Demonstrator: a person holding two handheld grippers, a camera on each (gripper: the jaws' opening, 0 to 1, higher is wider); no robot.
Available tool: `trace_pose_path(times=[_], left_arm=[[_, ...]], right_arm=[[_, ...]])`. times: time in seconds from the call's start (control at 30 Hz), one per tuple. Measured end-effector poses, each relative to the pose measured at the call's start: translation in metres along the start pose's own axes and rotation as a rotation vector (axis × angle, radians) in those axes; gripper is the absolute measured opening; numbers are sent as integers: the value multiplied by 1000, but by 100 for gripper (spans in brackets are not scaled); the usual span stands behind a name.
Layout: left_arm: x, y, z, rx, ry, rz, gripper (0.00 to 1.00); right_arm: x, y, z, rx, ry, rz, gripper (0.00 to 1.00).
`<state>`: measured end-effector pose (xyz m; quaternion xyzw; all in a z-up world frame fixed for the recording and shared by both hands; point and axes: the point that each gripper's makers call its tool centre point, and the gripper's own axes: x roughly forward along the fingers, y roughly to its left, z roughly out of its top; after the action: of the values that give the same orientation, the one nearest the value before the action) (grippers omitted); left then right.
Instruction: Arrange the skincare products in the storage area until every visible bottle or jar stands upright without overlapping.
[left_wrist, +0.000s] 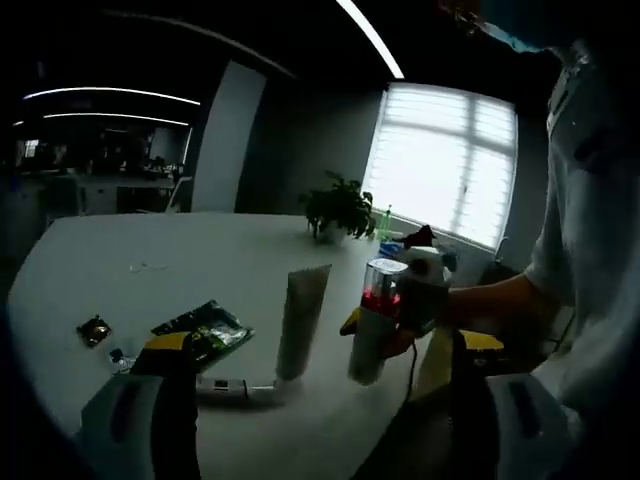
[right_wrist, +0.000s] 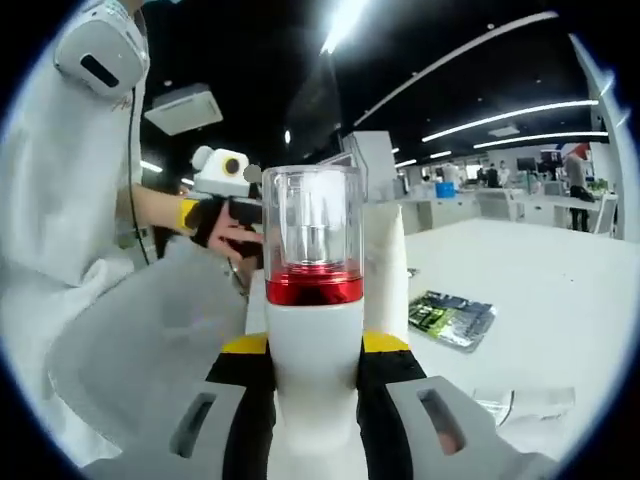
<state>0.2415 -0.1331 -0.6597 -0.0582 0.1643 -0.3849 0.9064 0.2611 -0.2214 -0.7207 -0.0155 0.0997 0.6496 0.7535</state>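
Bottle (right_wrist: 313, 330) clamped in right jaws.

White table (left_wrist: 200, 265) bears upright tube (left_wrist: 300, 320), green packet (left_wrist: 205, 330), potted plant (left_wrist: 340, 208)

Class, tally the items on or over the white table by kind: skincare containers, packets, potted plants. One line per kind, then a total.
Skincare containers: 2, a pump bottle and a standing tube
Packets: 2, a green packet and a small dark packet
Potted plants: 1
Total: 5
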Motion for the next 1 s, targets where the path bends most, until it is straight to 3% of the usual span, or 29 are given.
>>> trace_pose_path(times=[0.2,0.7,1.0], left_arm=[[-12,6,-22,-35,9,25,99],[-26,19,-40,-66,-13,83,99],[-30,23,-44,-66,-15,100,99]], right_arm=[[5,-10,-20,-18,5,-24,30],[9,-26,-19,-146,-26,-66,30],[16,-47,-20,-160,-50,-42,30]])
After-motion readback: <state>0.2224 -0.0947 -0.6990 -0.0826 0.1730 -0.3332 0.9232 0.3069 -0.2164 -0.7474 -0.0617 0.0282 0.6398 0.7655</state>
